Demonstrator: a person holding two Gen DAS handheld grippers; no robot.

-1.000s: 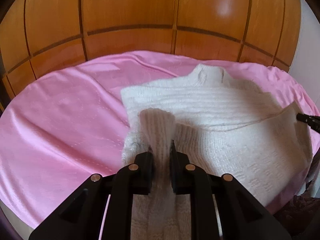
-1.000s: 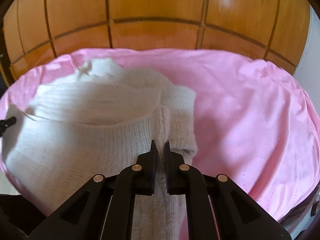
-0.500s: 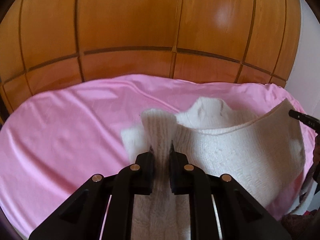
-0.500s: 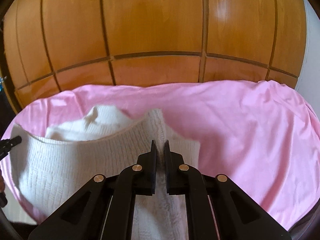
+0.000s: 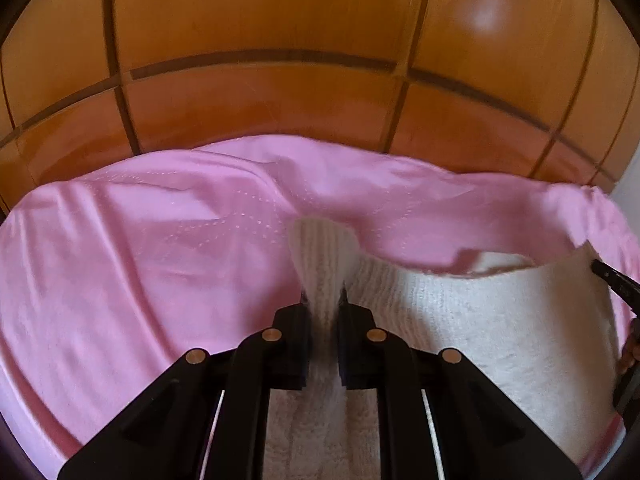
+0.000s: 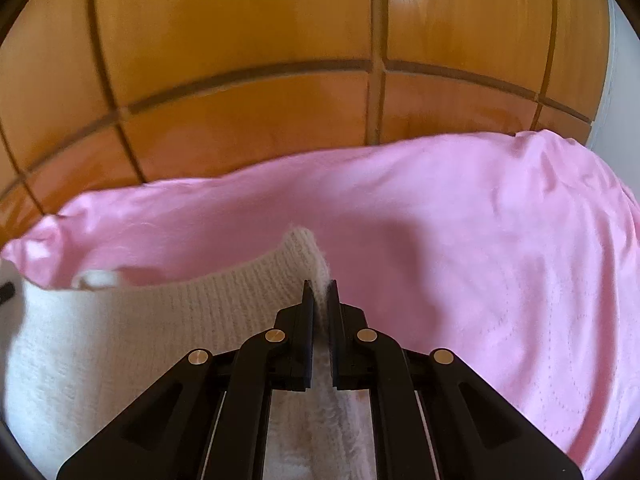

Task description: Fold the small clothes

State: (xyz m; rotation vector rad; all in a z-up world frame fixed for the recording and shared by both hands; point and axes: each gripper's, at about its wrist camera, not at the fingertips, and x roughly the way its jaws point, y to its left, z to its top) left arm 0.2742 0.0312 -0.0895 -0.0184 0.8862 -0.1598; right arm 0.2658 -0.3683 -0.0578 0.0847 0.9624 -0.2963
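Observation:
A white knitted sweater (image 5: pixel 480 320) hangs stretched between my two grippers above a pink sheet (image 5: pixel 140 260). My left gripper (image 5: pixel 323 300) is shut on the sweater's left hem corner, whose ribbed edge sticks up past the fingertips. My right gripper (image 6: pixel 319 292) is shut on the other hem corner of the sweater (image 6: pixel 140 328). The lifted hem forms a taut band that hides most of the garment behind it. Only a small white bit of the collar (image 6: pixel 96 278) shows over the hem. The right gripper's tip (image 5: pixel 612 280) appears at the right edge of the left wrist view.
The pink sheet (image 6: pixel 500 260) covers the bed on all sides of the sweater. A wooden panelled wall (image 5: pixel 280 60) rises right behind the bed's far edge. A white wall strip (image 6: pixel 616 80) is at the far right.
Both grippers have lifted the hem up and carried it forward toward the collar. The sweater's body and collar, visible a second ago, are now almost fully hidden behind the raised hem.

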